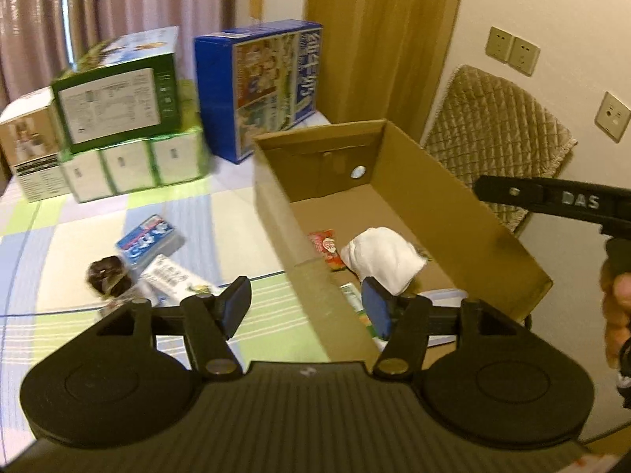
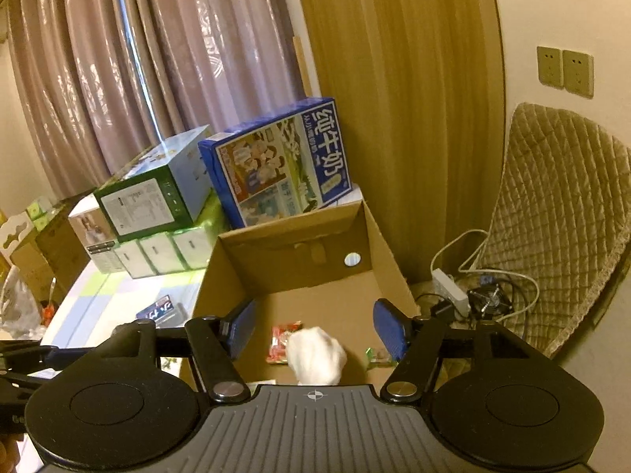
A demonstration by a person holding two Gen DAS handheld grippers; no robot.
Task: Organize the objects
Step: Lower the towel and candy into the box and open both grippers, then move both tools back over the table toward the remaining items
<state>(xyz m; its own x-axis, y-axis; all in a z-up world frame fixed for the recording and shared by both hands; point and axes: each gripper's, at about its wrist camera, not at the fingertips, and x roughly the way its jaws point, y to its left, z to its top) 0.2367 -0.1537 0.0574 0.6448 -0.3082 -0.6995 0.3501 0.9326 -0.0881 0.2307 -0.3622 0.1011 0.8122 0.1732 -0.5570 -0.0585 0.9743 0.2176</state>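
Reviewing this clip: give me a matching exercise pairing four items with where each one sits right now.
Items:
1. white cloth bundle
2. blue rectangular packet
3. dark brown round lump
4. tall blue milk carton box

Places:
A. standing behind the open cardboard box
B. inside the cardboard box, beside a red snack packet
C. on the checked tablecloth, left of the packet
D. on the tablecloth, left of the cardboard box

Pairs: 1-B, 2-D, 3-C, 4-A

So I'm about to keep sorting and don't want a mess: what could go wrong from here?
1. The open left claw straddles the brown cardboard box's near wall; lowering could snag or shove it.
2. The small packets on the pastel checked tablecloth lie bunched together, so one grab may catch two.
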